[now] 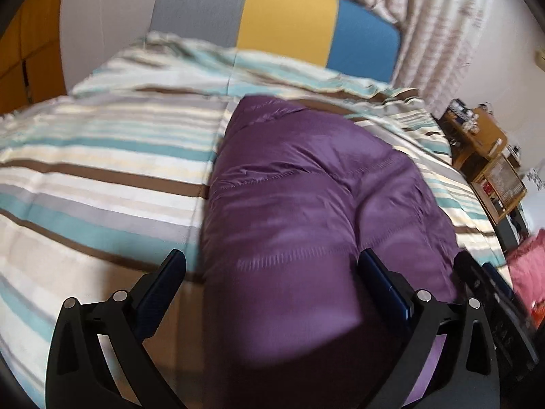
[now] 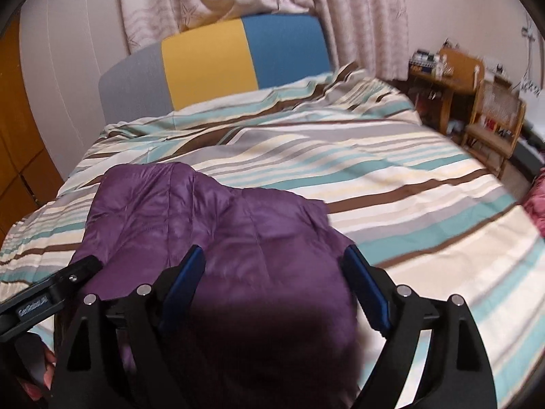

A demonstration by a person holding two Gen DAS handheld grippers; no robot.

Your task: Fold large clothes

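Purple padded jacket (image 1: 306, 204) in both views; pink bundle (image 1: 524, 266) beside it.

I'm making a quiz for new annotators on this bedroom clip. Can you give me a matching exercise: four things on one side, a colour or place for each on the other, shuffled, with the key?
Things:
1. puffer jacket
2. bedspread
3. headboard
4. wooden shelf unit

Descriptions:
A. grey, yellow and blue panels
B. beside the bed, against the wall, cluttered with small items
C. purple, lying on the bed in front of both grippers
D. teal, cream, grey and brown stripes

Pairs: 1-C, 2-D, 3-A, 4-B
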